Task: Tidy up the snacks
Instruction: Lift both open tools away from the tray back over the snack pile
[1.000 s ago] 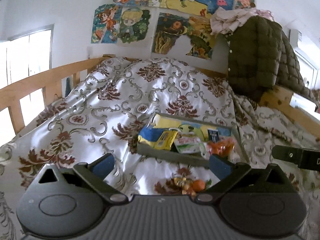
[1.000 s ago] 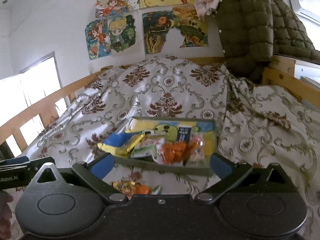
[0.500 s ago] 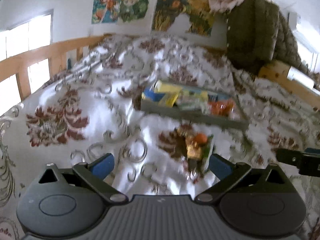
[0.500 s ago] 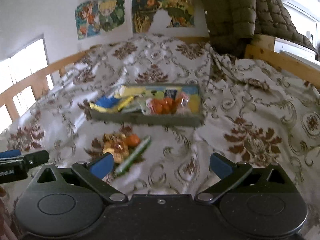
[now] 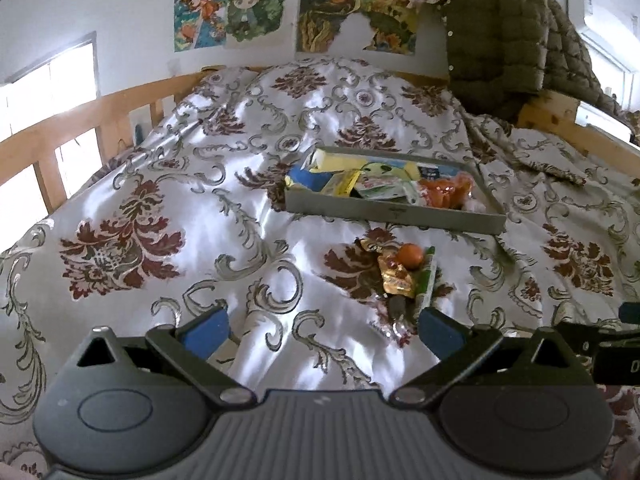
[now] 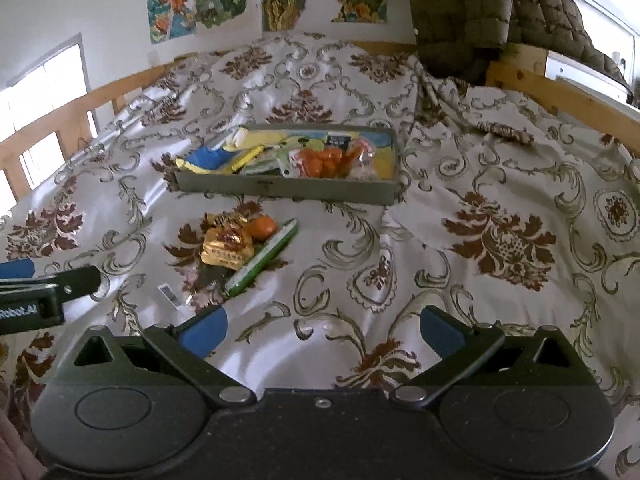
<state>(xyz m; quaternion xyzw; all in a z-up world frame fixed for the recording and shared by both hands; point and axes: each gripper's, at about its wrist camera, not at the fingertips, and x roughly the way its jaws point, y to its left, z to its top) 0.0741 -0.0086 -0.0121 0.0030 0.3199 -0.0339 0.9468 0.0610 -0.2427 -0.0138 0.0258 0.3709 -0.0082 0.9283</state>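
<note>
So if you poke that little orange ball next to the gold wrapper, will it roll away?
Probably a bit. The orange ball looks round and smooth, so a push could roll it. But it is nestled against the gold wrapper and the green stick pack, which may stop it. The bedspread looks soft and wrinkled, so it likely won't roll far.

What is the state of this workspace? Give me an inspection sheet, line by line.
Surface: patterned bedspread, wrinkled.
Job's things: grey tray holding snack packets and orange sweets; in front of it, loose on the bedspread, a gold packet, an orange round snack and a green stick pack.
Clutter: small white scrap near the loose snacks.
Grippers: left hand-held gripper open, empty; right hand-held gripper open, empty.
Cables: nothing seen.
Surroundings: wooden bed rail, posters, quilted jacket.
</note>
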